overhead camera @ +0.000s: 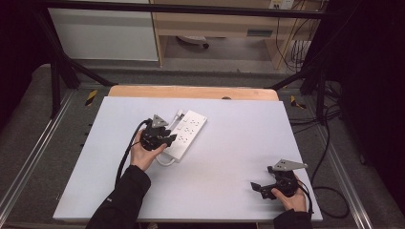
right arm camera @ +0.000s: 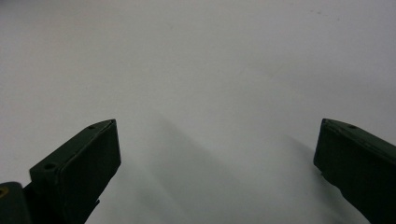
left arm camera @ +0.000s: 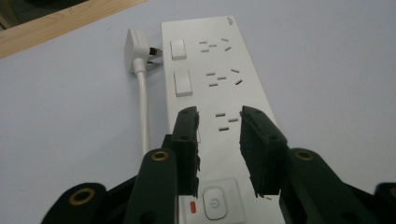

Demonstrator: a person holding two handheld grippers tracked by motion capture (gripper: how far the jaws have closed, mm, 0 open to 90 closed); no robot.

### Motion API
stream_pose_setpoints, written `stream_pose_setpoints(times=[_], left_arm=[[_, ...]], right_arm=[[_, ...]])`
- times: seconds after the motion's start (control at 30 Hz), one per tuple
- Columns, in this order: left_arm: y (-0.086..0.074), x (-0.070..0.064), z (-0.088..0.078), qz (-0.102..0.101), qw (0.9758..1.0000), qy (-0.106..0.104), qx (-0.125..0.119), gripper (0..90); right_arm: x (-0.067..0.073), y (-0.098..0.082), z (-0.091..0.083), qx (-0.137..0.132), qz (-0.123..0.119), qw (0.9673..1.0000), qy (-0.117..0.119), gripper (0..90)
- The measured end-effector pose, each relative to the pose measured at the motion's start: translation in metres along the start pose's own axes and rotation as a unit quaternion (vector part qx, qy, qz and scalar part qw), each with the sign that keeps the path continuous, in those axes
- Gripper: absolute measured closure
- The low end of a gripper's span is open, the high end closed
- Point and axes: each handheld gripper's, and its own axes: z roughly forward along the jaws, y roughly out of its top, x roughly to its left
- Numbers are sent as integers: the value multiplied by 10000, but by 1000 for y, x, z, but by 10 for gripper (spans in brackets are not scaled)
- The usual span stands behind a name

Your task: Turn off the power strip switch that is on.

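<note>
A white power strip [overhead camera: 186, 133] lies near the table's [overhead camera: 229, 157] centre, toward ten o'clock, its plug [left arm camera: 136, 48] alongside. The left gripper [left arm camera: 219, 140] hovers over it, jaws partly spread. The right gripper [overhead camera: 258, 187], at five o'clock, is spread wide

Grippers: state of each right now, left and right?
Left gripper: open, jaws apart above the power strip, holding nothing.
Right gripper: wide open over the bare table, holding nothing.
</note>
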Motion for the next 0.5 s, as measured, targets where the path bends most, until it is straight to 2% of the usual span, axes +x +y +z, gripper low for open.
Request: stream_pose_setpoints(times=[0.27,0.5], left_arm=[[2,1,6,10,10000,14,15,747],[3,1,13,86,9999,127,67,800]], right_arm=[[0,0,0,0,2,10000,3,11],[0,0,0,-5,2,10000,8,11]])
